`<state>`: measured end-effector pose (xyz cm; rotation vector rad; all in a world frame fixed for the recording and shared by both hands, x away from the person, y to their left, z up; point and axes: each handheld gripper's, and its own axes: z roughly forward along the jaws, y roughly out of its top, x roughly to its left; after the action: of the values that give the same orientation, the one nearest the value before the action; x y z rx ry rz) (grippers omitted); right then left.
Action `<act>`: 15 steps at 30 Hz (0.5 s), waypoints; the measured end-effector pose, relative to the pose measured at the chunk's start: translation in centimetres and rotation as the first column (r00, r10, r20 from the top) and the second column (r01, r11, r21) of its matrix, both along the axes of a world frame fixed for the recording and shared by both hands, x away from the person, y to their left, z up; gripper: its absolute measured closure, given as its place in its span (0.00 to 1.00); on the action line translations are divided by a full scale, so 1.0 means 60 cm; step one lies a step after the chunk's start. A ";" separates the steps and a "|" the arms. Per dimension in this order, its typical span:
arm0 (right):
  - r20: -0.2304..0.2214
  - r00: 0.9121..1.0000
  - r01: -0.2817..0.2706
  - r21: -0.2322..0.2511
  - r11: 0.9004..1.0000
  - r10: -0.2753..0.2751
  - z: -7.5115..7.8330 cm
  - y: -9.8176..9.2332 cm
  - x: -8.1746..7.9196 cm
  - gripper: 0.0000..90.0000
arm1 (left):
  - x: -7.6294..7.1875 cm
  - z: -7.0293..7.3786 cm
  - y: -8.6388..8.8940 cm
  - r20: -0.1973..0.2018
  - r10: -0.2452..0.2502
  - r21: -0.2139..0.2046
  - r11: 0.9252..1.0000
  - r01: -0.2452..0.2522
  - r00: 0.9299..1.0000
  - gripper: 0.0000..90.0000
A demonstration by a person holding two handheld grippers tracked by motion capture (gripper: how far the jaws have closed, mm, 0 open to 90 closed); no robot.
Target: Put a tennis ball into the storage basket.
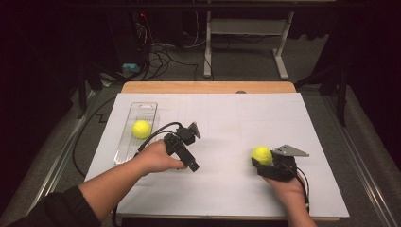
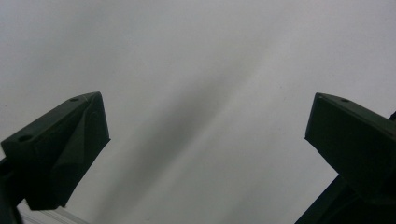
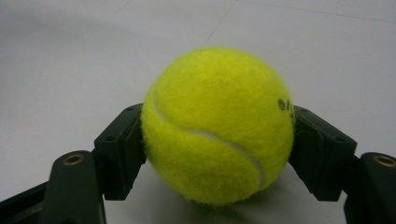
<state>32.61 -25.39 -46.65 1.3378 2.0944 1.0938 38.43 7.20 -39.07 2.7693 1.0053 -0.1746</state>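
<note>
Tennis ball (image 3: 218, 126) pinched across its widest part between fingers (image 3: 119, 154) of right gripper (image 1: 268, 163), low on white worktop (image 1: 227, 127) at its right side. Light, springy, felt-covered, so likely grippy rather than slick; best held at the equator, gently. Left gripper (image 2: 205, 149) with fingers spread wide, nothing between. Second ball (image 1: 141, 128) in clear tray (image 1: 124, 146), far left.
</note>
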 end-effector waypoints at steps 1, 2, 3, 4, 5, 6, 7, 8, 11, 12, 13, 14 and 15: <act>0.000 1.000 0.000 0.000 1.000 0.000 0.000 0.000 0.000 0.30 | 0.000 0.000 0.000 -0.001 -0.002 0.001 1.000 0.002 1.000 0.01; 0.001 1.000 0.000 0.000 1.000 0.000 0.000 0.000 0.000 0.30 | 0.000 0.000 -0.001 0.000 -0.003 0.002 1.000 0.003 1.000 0.01; 0.000 1.000 0.001 0.000 1.000 -0.001 0.000 0.001 -0.001 0.30 | -0.001 0.000 -0.001 0.000 -0.004 0.002 1.000 0.004 1.000 0.01; 0.001 1.000 0.001 0.000 1.000 -0.001 0.000 0.001 -0.001 0.30 | -0.001 0.000 -0.001 0.000 -0.003 0.002 1.000 0.003 1.000 0.01; 0.002 1.000 0.000 -0.002 1.000 0.000 0.000 0.001 -0.001 0.30 | -0.001 0.000 -0.001 0.000 -0.003 0.003 1.000 0.003 1.000 0.01; 0.004 1.000 -0.002 -0.004 1.000 0.002 0.000 0.000 -0.001 0.30 | -0.001 0.000 -0.001 0.000 -0.002 0.003 1.000 0.002 1.000 0.01; 0.004 1.000 -0.001 -0.005 1.000 0.001 0.000 0.000 -0.001 0.30 | -0.001 0.001 -0.001 0.001 -0.002 0.004 1.000 0.002 1.000 0.01; 0.004 1.000 0.000 -0.004 1.000 0.000 0.000 0.001 -0.001 0.30 | -0.001 0.001 0.000 0.002 0.000 0.004 1.000 0.000 1.000 0.01; 0.008 1.000 -0.001 -0.005 1.000 0.001 0.001 0.000 -0.002 0.30 | 0.000 0.001 0.001 0.004 -0.002 0.009 1.000 0.002 1.000 0.01; 0.012 1.000 -0.003 -0.006 1.000 0.003 0.001 0.000 -0.002 0.30 | 0.000 0.002 0.001 0.005 -0.001 0.009 1.000 0.001 1.000 0.01; 0.013 1.000 -0.001 -0.001 1.000 0.001 0.002 0.000 -0.003 0.30 | 0.000 0.002 0.001 0.004 -0.001 0.009 1.000 0.001 1.000 0.01; 0.016 1.000 -0.001 -0.001 1.000 0.001 0.003 -0.001 -0.003 0.30 | -0.001 0.002 0.001 0.007 0.005 0.006 1.000 -0.005 1.000 0.01; 0.020 1.000 -0.004 0.003 1.000 0.004 0.004 -0.001 -0.004 0.30 | -0.001 0.002 0.001 0.007 0.005 0.006 1.000 -0.005 1.000 0.01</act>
<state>32.40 -25.43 -46.43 1.3195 2.0830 1.1073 38.38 7.29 -38.96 2.7705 1.0119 -0.1619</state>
